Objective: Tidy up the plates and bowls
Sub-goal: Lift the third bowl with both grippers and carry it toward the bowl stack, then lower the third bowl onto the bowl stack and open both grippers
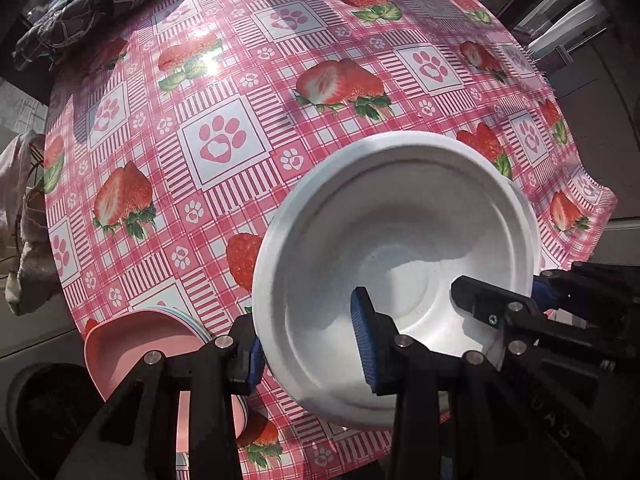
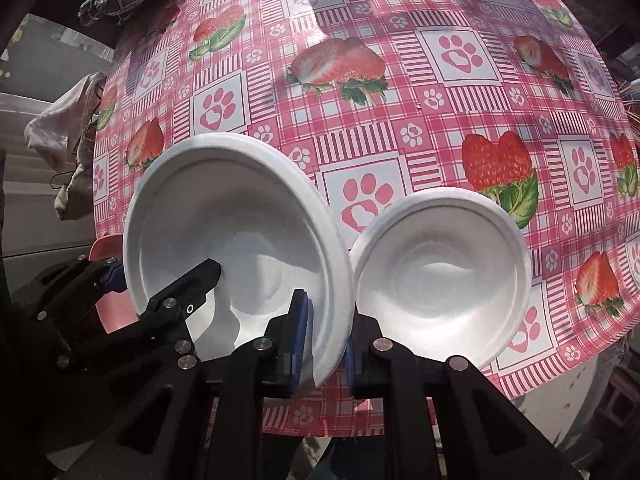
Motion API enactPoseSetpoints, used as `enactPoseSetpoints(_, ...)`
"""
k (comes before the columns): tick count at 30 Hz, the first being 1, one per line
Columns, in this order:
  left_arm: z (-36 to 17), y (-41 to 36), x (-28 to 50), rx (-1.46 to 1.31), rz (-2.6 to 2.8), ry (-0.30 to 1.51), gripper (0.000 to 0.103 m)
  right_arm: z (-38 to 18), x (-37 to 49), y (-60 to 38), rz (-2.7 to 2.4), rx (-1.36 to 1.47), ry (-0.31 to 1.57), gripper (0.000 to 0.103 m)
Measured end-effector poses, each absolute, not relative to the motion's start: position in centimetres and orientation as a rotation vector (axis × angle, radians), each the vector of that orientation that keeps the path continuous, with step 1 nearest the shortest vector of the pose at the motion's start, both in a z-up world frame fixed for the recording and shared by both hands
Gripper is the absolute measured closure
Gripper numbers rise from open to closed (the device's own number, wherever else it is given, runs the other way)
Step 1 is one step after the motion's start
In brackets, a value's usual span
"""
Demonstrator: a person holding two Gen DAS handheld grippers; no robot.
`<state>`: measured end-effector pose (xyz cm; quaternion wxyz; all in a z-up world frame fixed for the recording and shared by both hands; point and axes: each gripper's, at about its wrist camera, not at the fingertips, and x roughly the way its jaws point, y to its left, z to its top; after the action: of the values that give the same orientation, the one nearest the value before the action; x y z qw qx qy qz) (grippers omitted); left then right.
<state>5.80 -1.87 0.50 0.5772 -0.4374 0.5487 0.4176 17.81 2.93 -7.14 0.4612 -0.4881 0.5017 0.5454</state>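
Progress: early to middle, by judgement; pink stack (image 1: pixel 160 344) formed at near left, two white bowls not yet nested.
Large bowl (image 2: pixel 236 240): tilted, lifted off the cloth (image 1: pixel 224 92), near edge of table, empty.
Small bowl (image 2: pixel 440 276): just right of the large bowl, rims close (touching or not, cannot tell), resting on the cloth, empty.
Left gripper (image 1: pixel 308 348): clamped on the large bowl's left rim, one blue pad inside the bowl, one outside.
Right gripper (image 2: pixel 324 356): clamped on the same bowl's right rim, wall pinched between blue pads.
Pink stack: several shallow dishes nested, top one empty (count not readable).
Remaining: probably setting one white bowl into the other, then placing the pair by the pink stack.
Far edge: dark bundle (image 1: pixel 76 4) and two pale containers, cut off by frame (contents hidden).
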Motion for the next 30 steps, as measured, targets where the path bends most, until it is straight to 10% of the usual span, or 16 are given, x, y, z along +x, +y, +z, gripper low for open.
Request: enactPoseSetpoints(30, -3.9, 2.1, 18.3, -0.816, 0.682, 1.466, 0.061, -6.4, 30.4, -0.9, 1.070, -0.909, 1.362, 0.085)
